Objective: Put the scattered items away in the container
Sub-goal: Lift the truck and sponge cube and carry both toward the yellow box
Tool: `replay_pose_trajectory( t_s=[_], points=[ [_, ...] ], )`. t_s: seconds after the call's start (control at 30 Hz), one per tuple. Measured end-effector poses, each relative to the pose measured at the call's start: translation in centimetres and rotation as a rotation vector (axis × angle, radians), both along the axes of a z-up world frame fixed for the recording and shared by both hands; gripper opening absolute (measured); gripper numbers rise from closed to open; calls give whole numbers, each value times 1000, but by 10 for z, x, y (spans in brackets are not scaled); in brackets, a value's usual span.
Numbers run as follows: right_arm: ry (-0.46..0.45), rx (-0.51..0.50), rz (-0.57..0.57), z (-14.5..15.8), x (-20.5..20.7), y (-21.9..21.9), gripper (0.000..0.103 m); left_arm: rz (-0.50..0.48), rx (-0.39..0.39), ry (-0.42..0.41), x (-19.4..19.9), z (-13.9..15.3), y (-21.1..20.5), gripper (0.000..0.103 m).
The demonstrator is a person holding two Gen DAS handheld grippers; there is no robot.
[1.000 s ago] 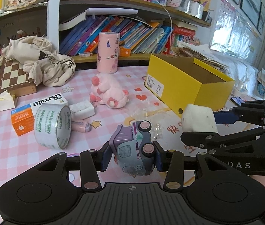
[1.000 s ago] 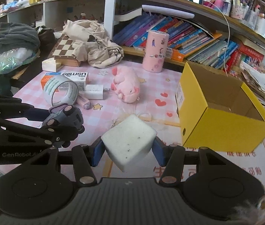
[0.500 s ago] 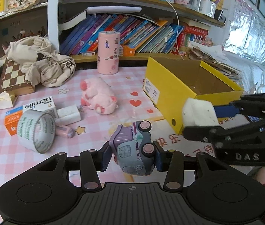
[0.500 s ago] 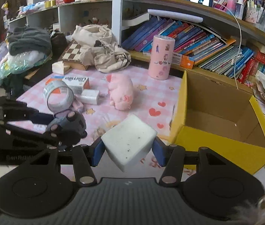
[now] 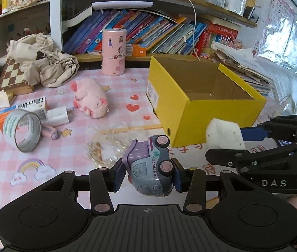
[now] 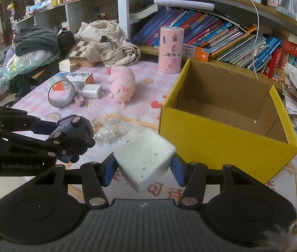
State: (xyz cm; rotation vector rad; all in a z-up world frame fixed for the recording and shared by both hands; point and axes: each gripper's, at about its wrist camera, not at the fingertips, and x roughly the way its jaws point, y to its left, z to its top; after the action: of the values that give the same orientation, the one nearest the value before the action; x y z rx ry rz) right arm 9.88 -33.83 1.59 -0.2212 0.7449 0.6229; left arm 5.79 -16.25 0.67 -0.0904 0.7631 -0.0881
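My left gripper [image 5: 148, 173] is shut on a purple-and-grey toy truck [image 5: 151, 166], held above the pink tablecloth in front of the open yellow box [image 5: 203, 113]. My right gripper [image 6: 143, 166] is shut on a white sponge block [image 6: 144, 157], just left of the box's near corner [image 6: 222, 134]. In the left wrist view the sponge [image 5: 222, 134] shows at the right beside the box. In the right wrist view the truck [image 6: 72, 136] hangs at the left. The box looks empty inside.
On the cloth lie a pink plush pig [image 5: 90, 98], a tape roll [image 5: 22, 130], a white charger [image 5: 57, 116], an orange-and-white carton [image 5: 24, 109], a small pink tube [image 5: 50, 131] and crumpled clear plastic [image 5: 108, 145]. A pink cylinder [image 5: 114, 52], beige cloth, chessboard and bookshelf stand behind.
Both grippers have carried their loads to the right, toward the yellow box, which now shows larger and more centred. The grips on the truck and the sponge are unchanged.
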Motion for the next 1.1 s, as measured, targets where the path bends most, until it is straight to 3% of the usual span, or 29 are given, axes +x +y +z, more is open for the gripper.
replay_pose_trajectory(
  t_s=[0.2,0.37,0.53,0.63,0.73,0.83,1.1],
  points=[
    [27,-5,-27,-5,-12,-23,53,-43,-4,8,-5,0,-22,44],
    [14,-22,-146,-6,-31,-44,53,-149,-31,4,-7,-4,-40,44],
    [-28,1,-286,-4,-53,-59,53,-278,-14,-64,-13,4,-50,44],
    [-51,48,-395,-1,-61,-67,53,-280,46,-63,-12,13,-55,44],
    [-67,105,-346,6,-70,-82,53,-224,31,-119,-24,28,-63,44],
    [-75,114,-311,8,-70,-101,53,-162,24,-87,-28,27,-84,44],
    [-38,113,-253,13,-58,-129,53,-172,67,-88,-40,33,-125,44]
  ],
)
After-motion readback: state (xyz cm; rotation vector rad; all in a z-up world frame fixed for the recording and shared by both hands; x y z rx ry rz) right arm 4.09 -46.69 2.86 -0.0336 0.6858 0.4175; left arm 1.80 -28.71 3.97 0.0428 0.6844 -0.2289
